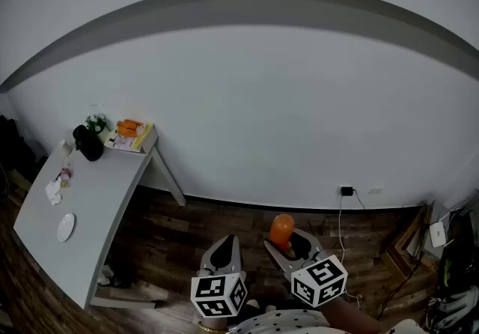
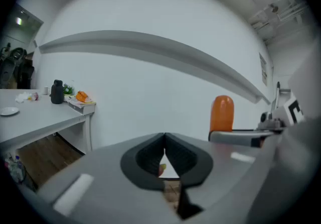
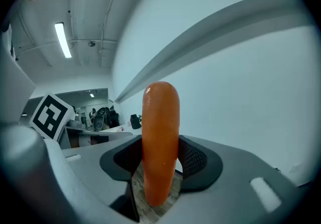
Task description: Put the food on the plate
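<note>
A white wall runs behind everything, with dark wood floor at its foot. The grey table stands against that wall. Well off to the table's right, out over the floor, the person holds both tools side by side.

The left gripper, the one nearer the table, has its dark pads pressed together at the tips with nothing between them. The right gripper, farther from the table, pinches an orange food piece that stands upright, its rounded top well above the jaws.

At the table's far end by the wall sits a shallow box with orange things in it, and beside it a black bottle. Nearer the table's front edge lies the small white plate, bare. Between the bottle and the plate lies a crumpled white wad.
</note>
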Demonstrator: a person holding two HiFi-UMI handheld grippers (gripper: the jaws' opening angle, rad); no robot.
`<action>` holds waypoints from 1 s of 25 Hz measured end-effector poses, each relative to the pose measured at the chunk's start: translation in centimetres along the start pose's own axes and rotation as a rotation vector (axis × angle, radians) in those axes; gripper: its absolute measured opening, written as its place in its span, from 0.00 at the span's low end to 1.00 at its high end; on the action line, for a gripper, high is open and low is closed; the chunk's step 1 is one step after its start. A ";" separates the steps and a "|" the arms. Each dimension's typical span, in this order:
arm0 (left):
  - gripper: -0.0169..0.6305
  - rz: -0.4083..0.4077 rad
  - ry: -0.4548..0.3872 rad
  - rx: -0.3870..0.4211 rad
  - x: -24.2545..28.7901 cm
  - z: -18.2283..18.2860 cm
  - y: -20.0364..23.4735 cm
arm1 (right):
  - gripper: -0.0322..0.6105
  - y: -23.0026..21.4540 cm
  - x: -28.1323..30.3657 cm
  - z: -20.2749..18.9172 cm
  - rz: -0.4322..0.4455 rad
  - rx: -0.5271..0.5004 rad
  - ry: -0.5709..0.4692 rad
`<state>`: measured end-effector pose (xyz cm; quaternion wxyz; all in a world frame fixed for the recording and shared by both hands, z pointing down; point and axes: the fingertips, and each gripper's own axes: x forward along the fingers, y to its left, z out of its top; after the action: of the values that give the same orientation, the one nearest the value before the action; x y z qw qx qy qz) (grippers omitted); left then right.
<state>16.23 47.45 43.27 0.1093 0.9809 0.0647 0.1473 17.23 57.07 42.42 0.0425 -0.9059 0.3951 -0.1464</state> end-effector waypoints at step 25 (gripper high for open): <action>0.04 0.582 -0.123 -0.158 -15.9 -1.1 24.0 | 0.38 22.2 14.4 -3.5 0.573 -0.086 0.156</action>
<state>3.10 21.95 45.48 0.1422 0.9537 -0.2376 0.1173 9.87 31.56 44.83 0.0134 -0.7446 0.6424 -0.1808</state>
